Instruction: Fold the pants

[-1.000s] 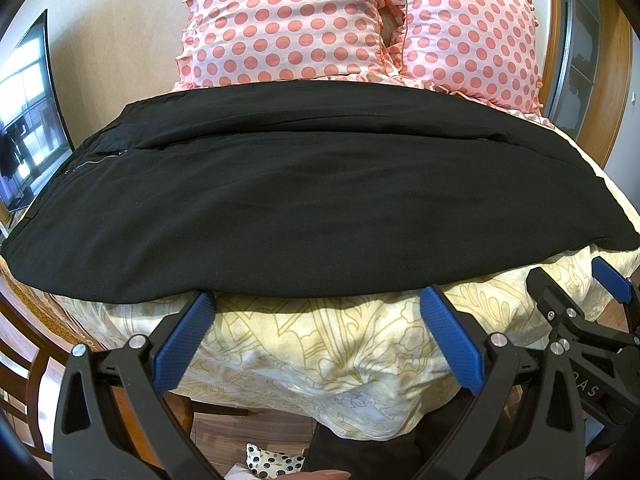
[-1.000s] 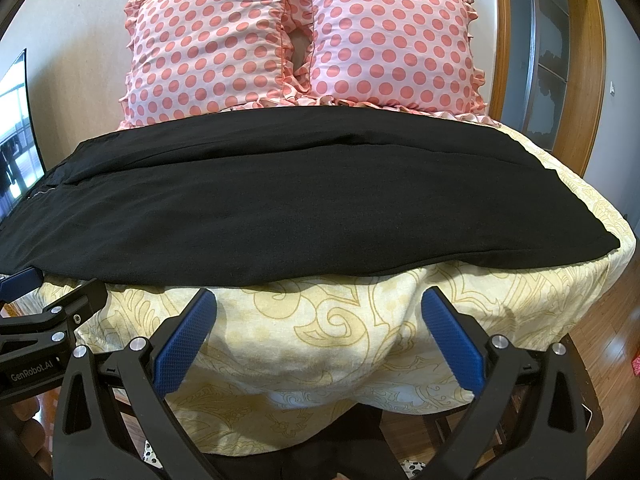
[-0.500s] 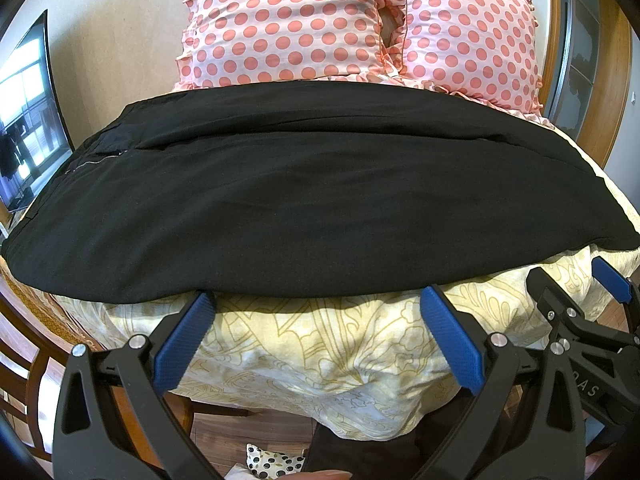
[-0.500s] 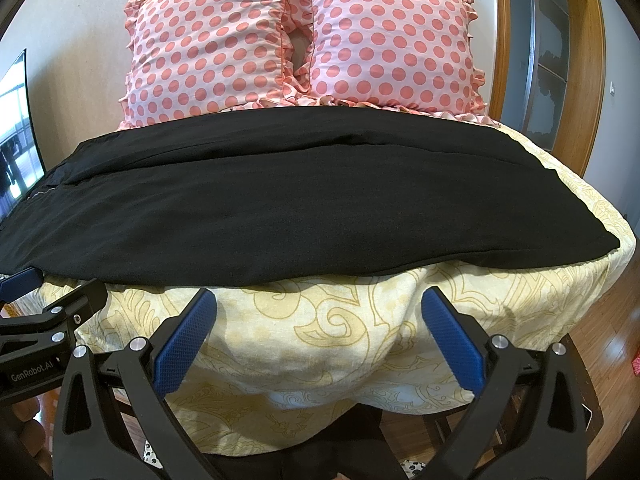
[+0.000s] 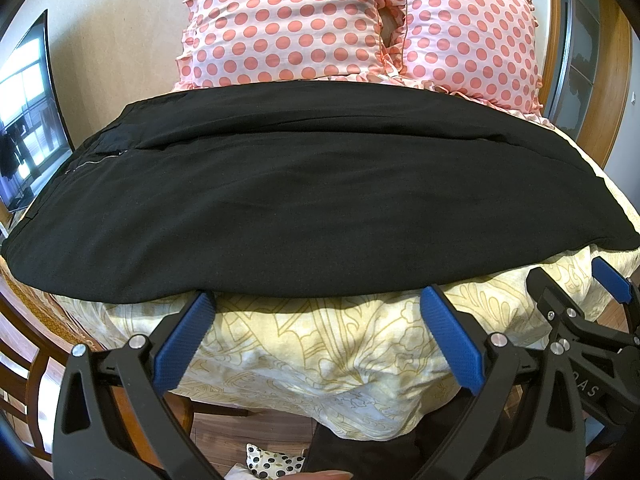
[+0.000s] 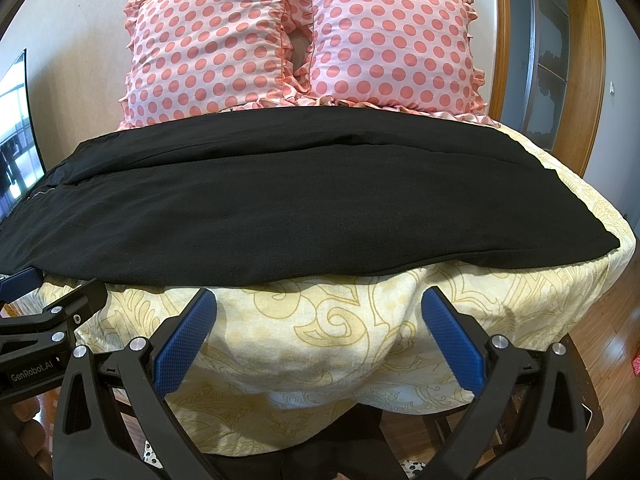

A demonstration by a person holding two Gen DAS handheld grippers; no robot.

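Nearest, spread wide and gripping nothing: the left hand-held gripper (image 5: 316,316) and the right hand-held gripper (image 6: 318,312), blue-padded black fingers (image 5: 186,338) poised at the near edge of the bed, just short of the cloth. Beyond, laid flat and lengthwise across the pale yellow patterned bedspread (image 6: 328,332): the black fabric pants (image 5: 304,196), waistband and zipper at the left end. Farthest, propped against the wall: two pink polka-dot ruffled pillows (image 6: 296,40).

No change is observed: pants (image 5: 304,200), left gripper (image 5: 316,332) and right gripper (image 6: 318,330) hold identical positions.
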